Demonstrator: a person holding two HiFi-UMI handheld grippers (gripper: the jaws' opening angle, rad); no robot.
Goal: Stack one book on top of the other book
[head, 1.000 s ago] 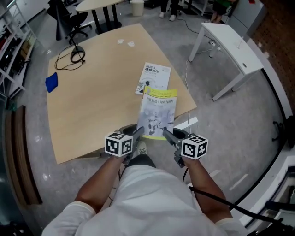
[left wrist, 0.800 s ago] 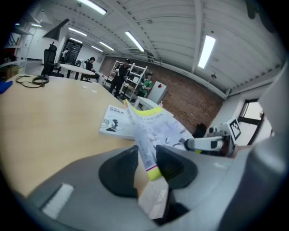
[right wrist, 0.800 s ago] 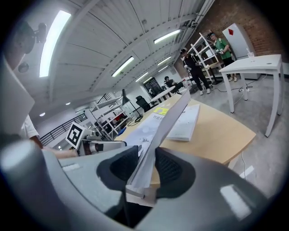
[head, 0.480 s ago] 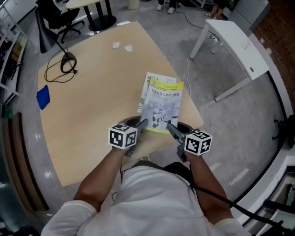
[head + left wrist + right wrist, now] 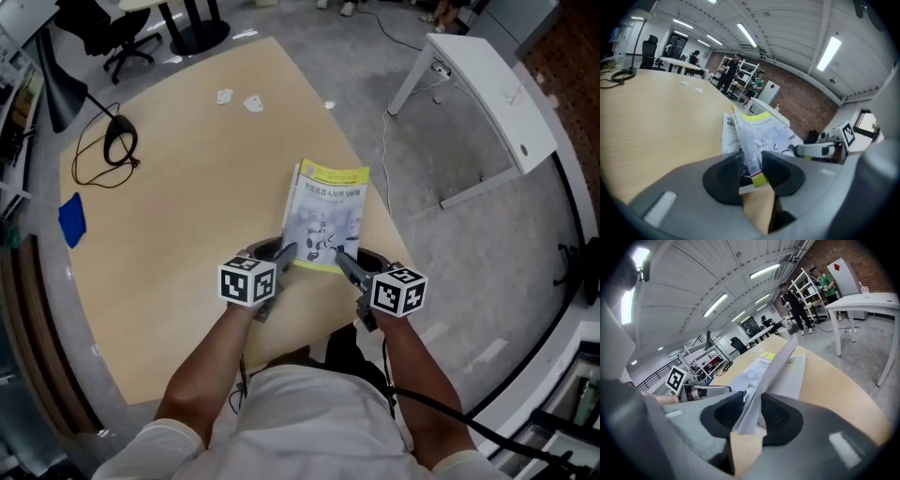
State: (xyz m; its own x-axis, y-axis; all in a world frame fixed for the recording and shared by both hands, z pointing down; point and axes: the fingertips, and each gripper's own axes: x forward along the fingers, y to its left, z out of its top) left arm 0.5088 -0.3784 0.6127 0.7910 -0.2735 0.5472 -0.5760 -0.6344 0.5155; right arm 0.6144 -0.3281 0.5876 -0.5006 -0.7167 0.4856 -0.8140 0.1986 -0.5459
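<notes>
A book with a yellow top band and pale blue cover is held over the wooden table. My left gripper is shut on its near left corner and my right gripper is shut on its near right corner. Under it lies the second book, of which only a white strip shows at the left. In the left gripper view the held book sits between the pads, with the lower book beyond. The right gripper view shows the held book edge-on between the pads.
A black cable, a blue cloth and small paper scraps lie on the far and left parts of the table. A white table stands on the floor to the right. The wooden table's right edge runs close beside the books.
Both grippers have carried the yellow-banded book away from me, over the second book. That book showed beyond it before and is now almost wholly covered.
</notes>
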